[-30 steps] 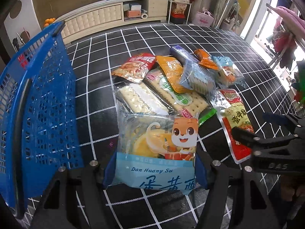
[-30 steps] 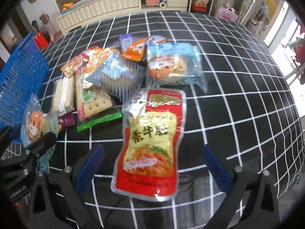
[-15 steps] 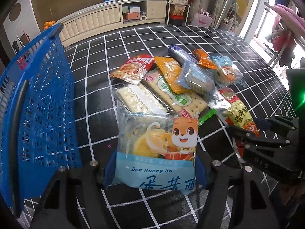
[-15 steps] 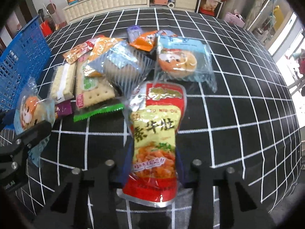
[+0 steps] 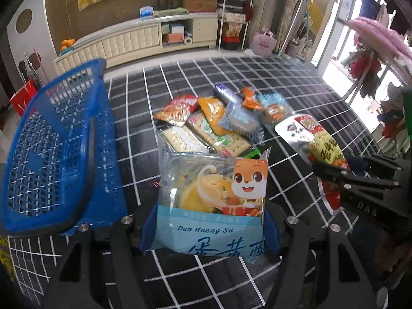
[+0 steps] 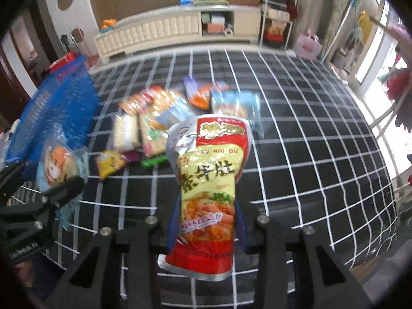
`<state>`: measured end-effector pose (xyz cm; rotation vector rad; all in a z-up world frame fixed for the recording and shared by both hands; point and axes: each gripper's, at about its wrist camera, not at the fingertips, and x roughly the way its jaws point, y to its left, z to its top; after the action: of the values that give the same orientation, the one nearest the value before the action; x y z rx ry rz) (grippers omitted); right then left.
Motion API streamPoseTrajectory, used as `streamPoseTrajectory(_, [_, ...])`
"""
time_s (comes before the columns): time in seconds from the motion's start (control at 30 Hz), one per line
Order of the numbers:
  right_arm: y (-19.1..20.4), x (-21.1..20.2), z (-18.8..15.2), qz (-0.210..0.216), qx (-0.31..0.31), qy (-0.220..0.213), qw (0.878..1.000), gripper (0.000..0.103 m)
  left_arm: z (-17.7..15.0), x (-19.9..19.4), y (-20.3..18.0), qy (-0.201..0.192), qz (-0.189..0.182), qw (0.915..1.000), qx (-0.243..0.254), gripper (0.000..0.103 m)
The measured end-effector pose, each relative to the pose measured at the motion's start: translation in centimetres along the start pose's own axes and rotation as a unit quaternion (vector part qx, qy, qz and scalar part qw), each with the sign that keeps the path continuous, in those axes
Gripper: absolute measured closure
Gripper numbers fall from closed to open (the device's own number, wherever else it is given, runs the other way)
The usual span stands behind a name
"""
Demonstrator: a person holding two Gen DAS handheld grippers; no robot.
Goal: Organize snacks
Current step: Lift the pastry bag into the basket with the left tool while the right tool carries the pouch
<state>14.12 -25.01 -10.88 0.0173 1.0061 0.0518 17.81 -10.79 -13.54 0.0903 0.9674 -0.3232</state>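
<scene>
Nearest the left wrist camera, the left gripper (image 5: 209, 221) pinches the lower edge of a light-blue plastic pastry packet printed with an orange cartoon squirrel (image 5: 213, 200); its blue pads press against both sides of the packet, which stands clear of the black quilted cover with a white grid (image 5: 144, 118). Just to the left of it sits a blue plastic lattice basket (image 5: 54, 152), tilted in view, with a dark rim along its near edge.

In the right wrist view, the right gripper (image 6: 204, 228) is clamped on a red and yellow foil snack pouch with a silver border (image 6: 208, 180). The jaws have just been closing, and the pouch is now between them, held upright above the cover.

Beyond both held packs, a loose pile of snack packets (image 5: 213, 123) lies on the cover: clear-wrapped crackers, an orange sachet, a pale blue pack and a small purple one overlap each other. A small yellow and purple wrapper (image 6: 113, 163) lies beside the pile, near the squirrel packet.

Farthest back, a long cream padded cabinet (image 5: 134, 41) runs along the wall.
</scene>
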Motion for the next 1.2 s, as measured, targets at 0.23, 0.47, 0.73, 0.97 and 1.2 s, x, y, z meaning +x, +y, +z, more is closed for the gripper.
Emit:
streamPoseTrajectory(0.23, [3.6,-3.6,2.1,0.023,-0.022,-0.046,0.998,0.062,0.4,-5.5,2.1,-0.034,0.001,0.9994,-0.011,0.038])
streamPoseTrajectory(0.47, [8.0,-4.8,4.6,0.064,-0.039,-0.072,0.995,0.062,0.8,-10.5,6.7,-0.067,0.031,0.9970,-0.023,0.038])
streamPoseTrajectory(0.73, [12.6,-4.6,7.1,0.099,-0.071,-0.078,0.989,0.062,1.3,-12.6,12.3,-0.068,0.067,0.9945,-0.045,0.038])
streamPoseTrajectory(0.97, [15.7,-2.8,9.3,0.104,-0.088,-0.069,0.988,0.062,2.3,-11.3,16.1,-0.041,0.081,0.9948,-0.046,0.038])
streamPoseTrajectory(1.2, [19.0,0.7,9.3,0.111,-0.106,-0.030,0.988,0.062,2.5,-7.9,19.2,-0.009,0.073,0.9952,-0.064,0.038])
